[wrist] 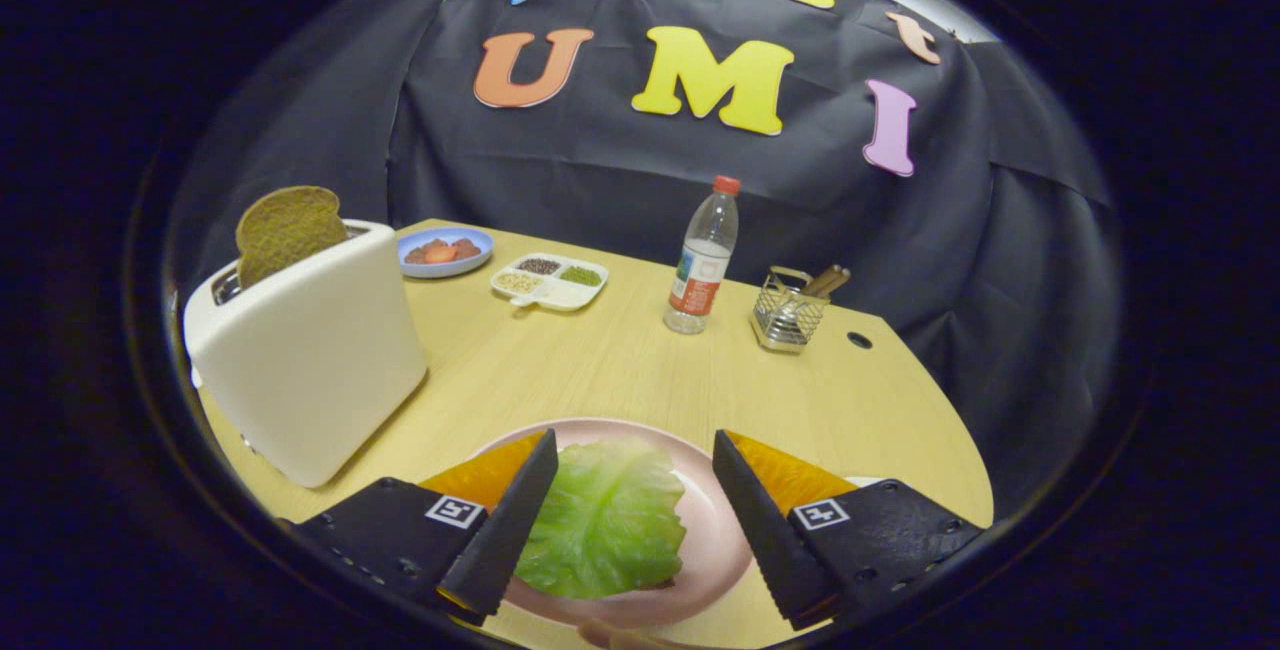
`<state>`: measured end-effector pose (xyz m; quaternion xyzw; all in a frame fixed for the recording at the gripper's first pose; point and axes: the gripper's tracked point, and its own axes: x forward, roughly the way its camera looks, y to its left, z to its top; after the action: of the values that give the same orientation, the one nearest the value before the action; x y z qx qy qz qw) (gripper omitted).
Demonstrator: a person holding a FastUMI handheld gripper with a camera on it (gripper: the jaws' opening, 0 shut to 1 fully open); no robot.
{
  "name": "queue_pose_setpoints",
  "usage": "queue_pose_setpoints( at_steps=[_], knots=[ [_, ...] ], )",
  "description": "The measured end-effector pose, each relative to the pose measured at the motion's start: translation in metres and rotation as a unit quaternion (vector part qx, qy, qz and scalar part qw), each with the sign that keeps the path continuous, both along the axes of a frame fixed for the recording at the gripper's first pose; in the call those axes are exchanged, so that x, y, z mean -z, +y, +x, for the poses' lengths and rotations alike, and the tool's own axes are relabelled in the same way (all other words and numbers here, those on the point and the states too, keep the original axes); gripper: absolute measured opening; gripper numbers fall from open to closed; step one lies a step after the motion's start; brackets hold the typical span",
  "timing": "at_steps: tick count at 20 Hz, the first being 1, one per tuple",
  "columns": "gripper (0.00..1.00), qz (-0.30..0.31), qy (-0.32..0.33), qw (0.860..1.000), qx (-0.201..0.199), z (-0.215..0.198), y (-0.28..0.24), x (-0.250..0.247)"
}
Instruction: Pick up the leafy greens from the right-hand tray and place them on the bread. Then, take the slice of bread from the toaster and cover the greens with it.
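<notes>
A green lettuce leaf lies on a pink plate, covering what is under it; a thin dark edge shows at its near side. My gripper hovers open above the plate, with the leaf between its fingers and neither finger touching it. A white toaster stands to the left on the wooden table, with a brown slice of bread sticking up out of its slot.
Beyond the plate stand a clear water bottle with a red cap and a wire basket with utensils. Farther back are a blue plate of food and a white divided tray. A cable hole sits near the table's right edge.
</notes>
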<state>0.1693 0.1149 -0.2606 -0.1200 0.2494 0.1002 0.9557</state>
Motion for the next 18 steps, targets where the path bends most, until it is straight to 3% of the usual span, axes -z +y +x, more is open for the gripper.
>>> queue_pose_setpoints(
  at_steps=[10,18],
  knots=[
    [0.95,0.065,-0.098,0.993,-0.022,-0.053,0.048,-0.142],
    [0.95,0.084,-0.109,0.990,-0.042,-0.056,0.130,-0.160]
  ],
)
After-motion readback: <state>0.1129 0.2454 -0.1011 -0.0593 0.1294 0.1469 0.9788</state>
